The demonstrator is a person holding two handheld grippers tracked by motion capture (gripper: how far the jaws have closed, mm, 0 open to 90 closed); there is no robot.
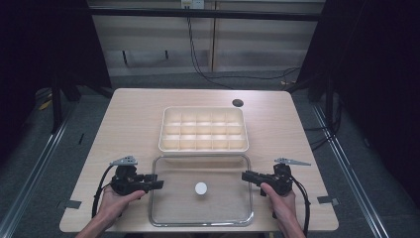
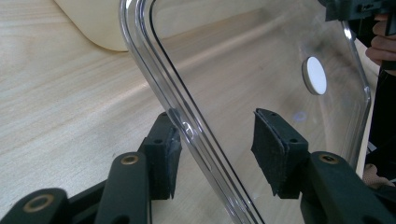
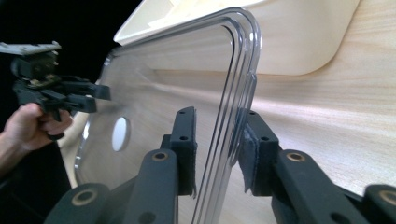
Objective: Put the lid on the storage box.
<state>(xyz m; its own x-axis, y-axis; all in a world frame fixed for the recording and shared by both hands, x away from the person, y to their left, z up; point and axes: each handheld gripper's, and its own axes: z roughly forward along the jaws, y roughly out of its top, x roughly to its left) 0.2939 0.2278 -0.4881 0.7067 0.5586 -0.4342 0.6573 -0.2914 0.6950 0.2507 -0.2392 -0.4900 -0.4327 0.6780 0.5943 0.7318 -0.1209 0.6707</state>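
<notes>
- Clear lid lies flat at the lower centre of the high view, a white round knob at its middle
- Left gripper straddles the lid's left rim with jaws apart, not yet pinching
- Right gripper brackets the right rim, jaws narrow but not clamped (a slight gap shows)
- Both should close evenly, then lift level
- Beyond, mid-frame, sits the cream compartment tray on the table, likely where the lid goes
</notes>
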